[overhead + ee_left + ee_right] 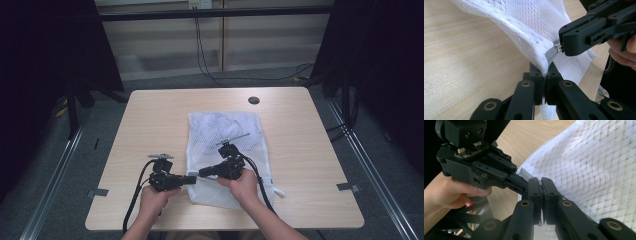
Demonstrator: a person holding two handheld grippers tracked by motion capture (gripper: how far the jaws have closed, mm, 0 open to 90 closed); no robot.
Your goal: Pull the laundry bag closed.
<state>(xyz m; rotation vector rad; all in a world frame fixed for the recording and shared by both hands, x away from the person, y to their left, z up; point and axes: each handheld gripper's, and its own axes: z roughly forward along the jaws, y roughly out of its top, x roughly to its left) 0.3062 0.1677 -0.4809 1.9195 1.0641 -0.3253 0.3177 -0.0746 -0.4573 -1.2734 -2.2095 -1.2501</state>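
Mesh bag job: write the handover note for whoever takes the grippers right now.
Left gripper: shut on the mesh bag, clamping its near left corner edge beside the grey zipper.
Right gripper: shut on the zipper pull, jaws meeting the left gripper's at that corner.
Bag: lies flat mid-table, corner lifted slightly off the wood.
Done: both grips set.
Left: probably draw the pull along the zipper while the left gripper anchors the bag; whether the zipper is opening or closing cannot be told.
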